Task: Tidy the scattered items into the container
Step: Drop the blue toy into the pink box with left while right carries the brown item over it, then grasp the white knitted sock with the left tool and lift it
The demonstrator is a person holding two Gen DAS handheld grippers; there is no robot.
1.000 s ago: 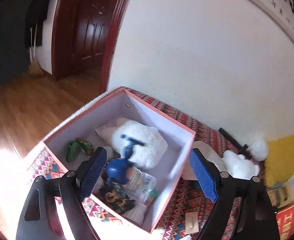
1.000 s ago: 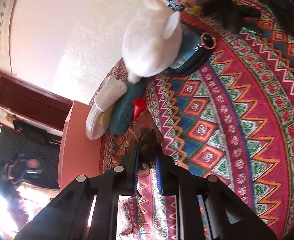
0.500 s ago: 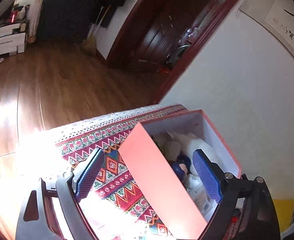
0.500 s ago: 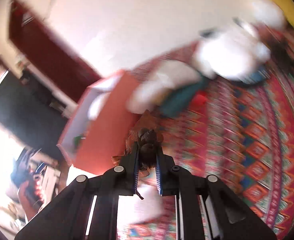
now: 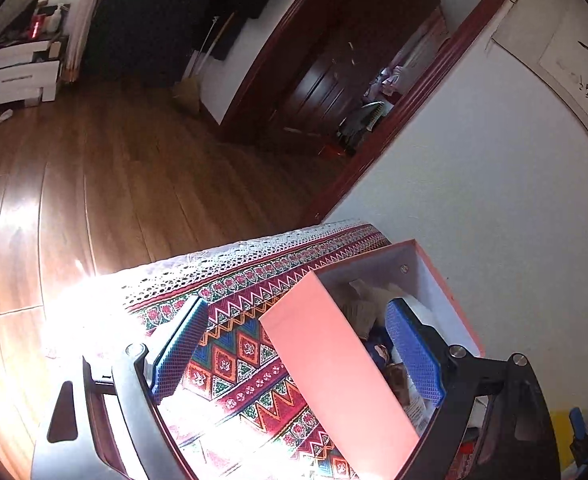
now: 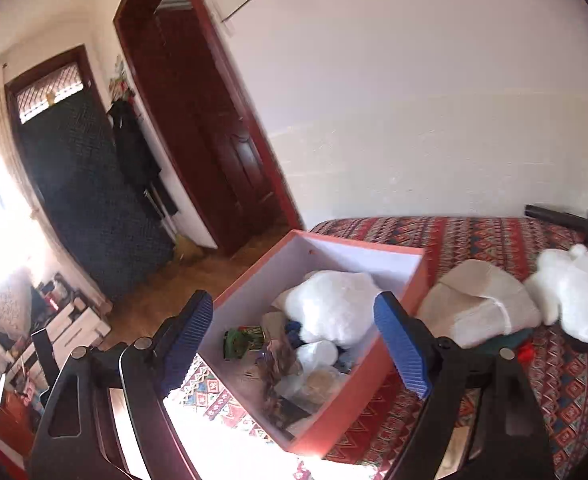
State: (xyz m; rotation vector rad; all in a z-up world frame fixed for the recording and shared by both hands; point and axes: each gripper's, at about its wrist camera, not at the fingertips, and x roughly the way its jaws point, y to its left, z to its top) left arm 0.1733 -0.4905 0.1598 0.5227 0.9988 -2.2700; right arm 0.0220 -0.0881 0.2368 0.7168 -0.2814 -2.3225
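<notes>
The right gripper [image 6: 297, 344] hangs above the pink box [image 6: 357, 400], its blue pads spread to either side of the box's opening and the jaws opening, with nothing pressed between them. Below the gap a brown crinkled item [image 6: 276, 364] lies among the box's contents. This view looks straight down into the box: a white plush toy [image 6: 333, 304] fills the far part, a green packet [image 6: 246, 338] sits by the left wall, and small white round things lie near the front. To the right of the box, on the patterned cloth [image 6: 573, 392], rest a cream knitted piece [image 6: 477, 308] on top of a dark teal item [image 6: 505, 338], a second white plush [image 6: 573, 288] farther right, and a small red thing [image 6: 525, 352] just beside the teal one. A dark bar lies at the far right by the wall.

The left gripper [image 5: 297, 348] is wide open and holds nothing. Its view takes the box [image 5: 333, 368] from the side: the left pad hovers over the cloth [image 5: 230, 360] outside the near wall, the right pad is over the inside. Only a slice of the contents shows here, and what they are is hard to tell. This view shows the cloth's lace edge [image 5: 230, 256], the wooden floor [image 5: 94, 184] and a dark doorway beyond, none of the loose items on the right. A yellow patch and part of another blue-padded tool appear at its lower right corner.
</notes>
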